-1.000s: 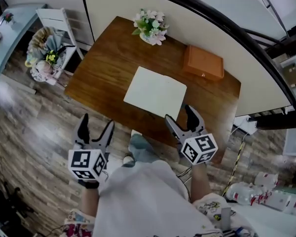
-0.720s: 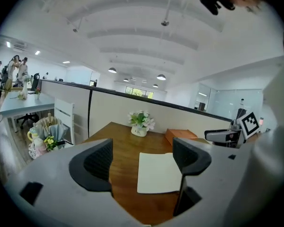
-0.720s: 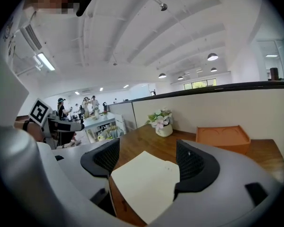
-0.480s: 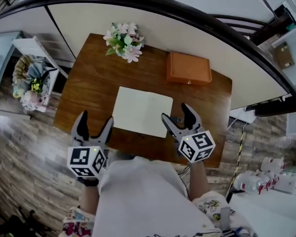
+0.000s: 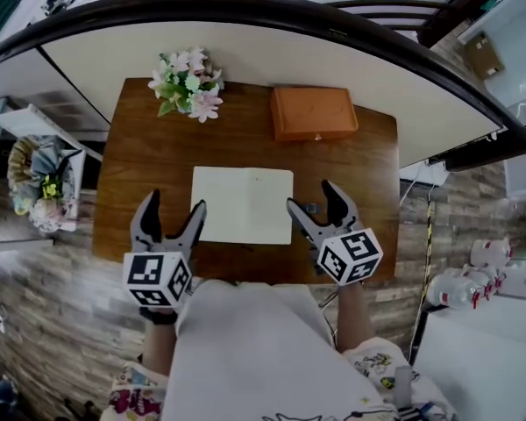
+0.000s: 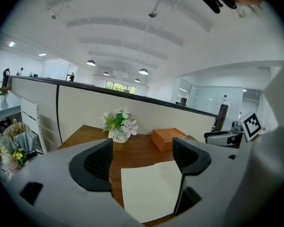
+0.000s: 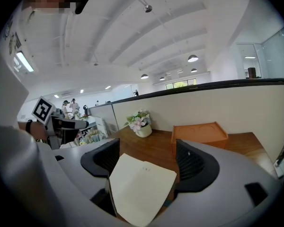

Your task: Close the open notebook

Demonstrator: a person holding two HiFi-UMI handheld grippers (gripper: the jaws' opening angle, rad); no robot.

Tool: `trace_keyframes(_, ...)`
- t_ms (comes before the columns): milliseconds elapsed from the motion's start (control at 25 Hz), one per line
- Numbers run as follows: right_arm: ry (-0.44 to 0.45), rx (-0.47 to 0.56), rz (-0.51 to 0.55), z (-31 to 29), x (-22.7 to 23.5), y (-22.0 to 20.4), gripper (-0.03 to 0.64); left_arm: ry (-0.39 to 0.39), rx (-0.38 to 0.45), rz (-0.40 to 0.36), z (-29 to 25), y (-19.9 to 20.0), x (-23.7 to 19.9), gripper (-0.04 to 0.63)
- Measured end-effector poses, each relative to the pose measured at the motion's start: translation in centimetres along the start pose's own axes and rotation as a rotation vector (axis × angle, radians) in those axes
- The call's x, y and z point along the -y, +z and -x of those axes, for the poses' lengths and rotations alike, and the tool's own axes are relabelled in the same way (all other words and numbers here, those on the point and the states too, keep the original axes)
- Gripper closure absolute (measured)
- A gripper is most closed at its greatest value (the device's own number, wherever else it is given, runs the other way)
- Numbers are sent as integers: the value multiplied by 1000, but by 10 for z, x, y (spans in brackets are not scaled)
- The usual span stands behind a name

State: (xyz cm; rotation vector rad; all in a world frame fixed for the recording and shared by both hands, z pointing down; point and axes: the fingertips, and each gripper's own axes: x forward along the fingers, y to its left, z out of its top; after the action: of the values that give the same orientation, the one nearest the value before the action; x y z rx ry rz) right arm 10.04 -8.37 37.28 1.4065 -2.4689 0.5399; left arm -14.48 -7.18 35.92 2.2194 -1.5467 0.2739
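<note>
The open notebook [image 5: 243, 205] lies flat with blank cream pages on the brown wooden table [image 5: 149, 147], near its front edge. It also shows in the left gripper view [image 6: 151, 193] and in the right gripper view [image 7: 139, 188]. My left gripper [image 5: 169, 213] hovers open at the table's front left, just left of the notebook's near corner. On the other side, my right gripper [image 5: 316, 207] stands open beside the notebook's right edge. Neither holds anything.
A pot of pink and white flowers [image 5: 186, 82] stands at the table's back left. An orange box [image 5: 314, 112] sits at the back right. A cream partition wall [image 5: 245, 51] runs behind the table. A chair with bags [image 5: 35, 178] stands to the left.
The head view has swung so the table now sits squarely ahead. Both grippers have come closer to the notebook's near corners, still open.
</note>
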Motion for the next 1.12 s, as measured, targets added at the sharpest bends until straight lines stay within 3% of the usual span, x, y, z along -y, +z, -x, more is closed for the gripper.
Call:
trace_keyframes(320,-49,-43,-28,-5,3,-12,288,-57,-48,-6,-17,-6,-4,232)
trace_keyframes(1120,-64,-216,-93,-25,5,-84,290,-138,-188,28,-40,-61,4,232)
